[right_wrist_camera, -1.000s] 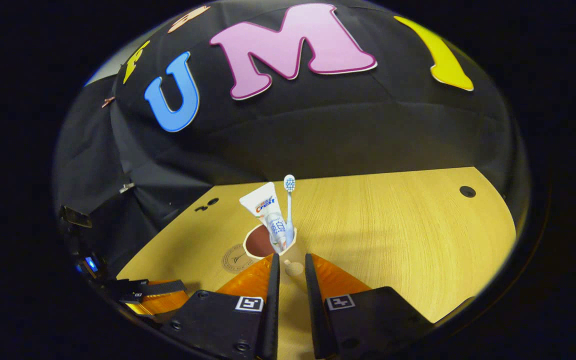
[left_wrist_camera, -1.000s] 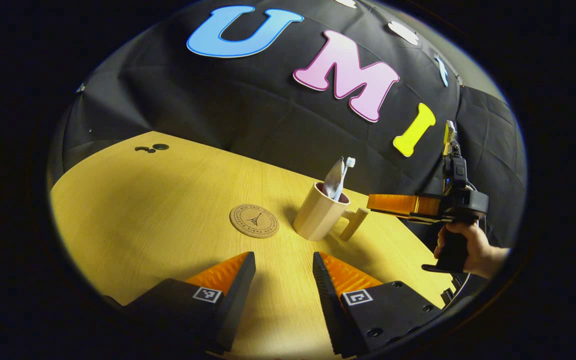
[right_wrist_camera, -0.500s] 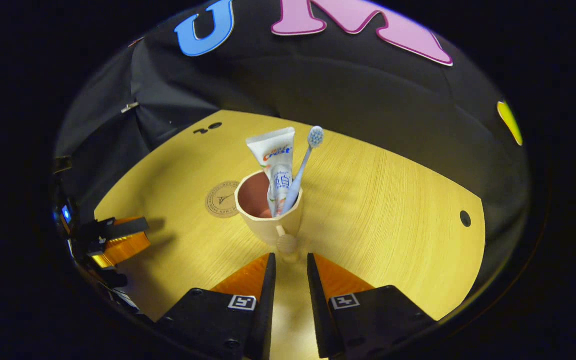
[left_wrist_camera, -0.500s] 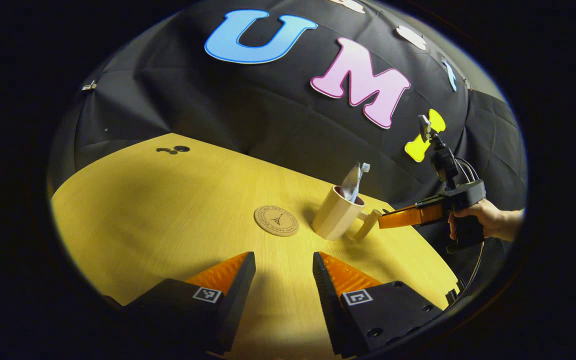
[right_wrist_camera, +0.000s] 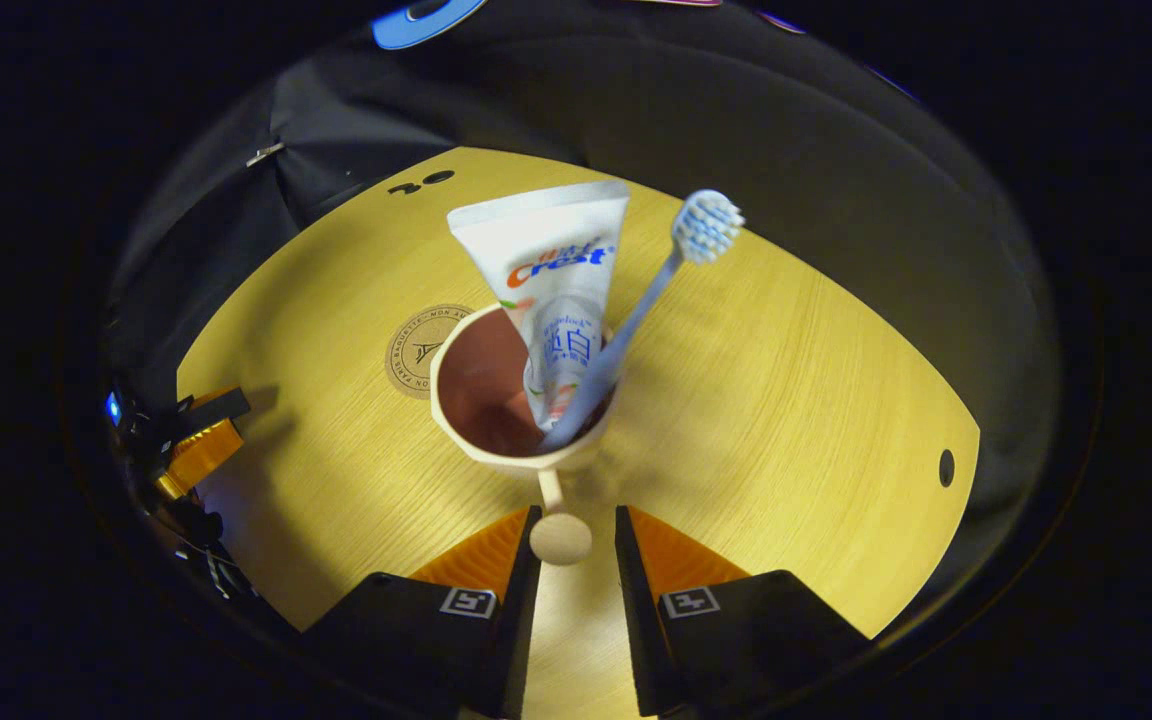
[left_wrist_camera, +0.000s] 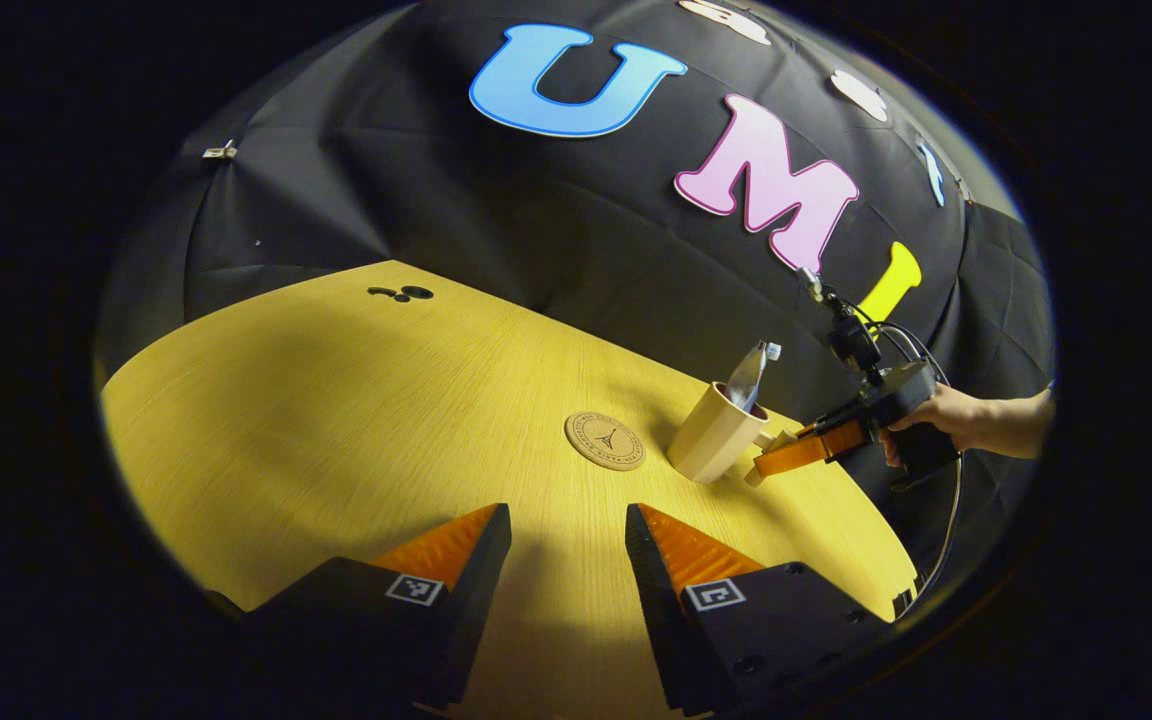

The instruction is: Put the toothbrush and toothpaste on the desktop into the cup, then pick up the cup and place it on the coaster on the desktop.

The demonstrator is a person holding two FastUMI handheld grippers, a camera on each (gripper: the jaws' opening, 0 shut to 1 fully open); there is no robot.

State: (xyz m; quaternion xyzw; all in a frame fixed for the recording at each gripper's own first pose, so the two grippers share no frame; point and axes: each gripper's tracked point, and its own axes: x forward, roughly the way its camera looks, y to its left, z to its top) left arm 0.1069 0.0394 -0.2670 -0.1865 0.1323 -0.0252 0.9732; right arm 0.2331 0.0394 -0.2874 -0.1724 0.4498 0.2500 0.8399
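Note:
A beige cup (left_wrist_camera: 711, 445) (right_wrist_camera: 496, 460) stands on the wooden table, just right of the round cork coaster (left_wrist_camera: 604, 440) (right_wrist_camera: 416, 350). A white toothpaste tube (right_wrist_camera: 546, 270) and a pale blue toothbrush (right_wrist_camera: 701, 225) lean inside it. My right gripper (right_wrist_camera: 576, 525) (left_wrist_camera: 771, 462) is open and tilted down at the cup. The cup's handle (right_wrist_camera: 560, 537) lies between its fingertips, with a small gap on the right side. My left gripper (left_wrist_camera: 568, 520) (right_wrist_camera: 191, 440) stands open over the near part of the table with nothing in it.
A hand (left_wrist_camera: 946, 415) holds the right gripper at the table's right edge, a cable hanging below it. Small dark holes (left_wrist_camera: 401, 293) mark the far left corner, and one more hole (right_wrist_camera: 944, 467) sits near the right edge. Black cloth walls the back.
My right gripper has come forward and tipped down, so the cup handle now sits between its fingers. The left gripper's view has swung left and back. The cup has stayed in place.

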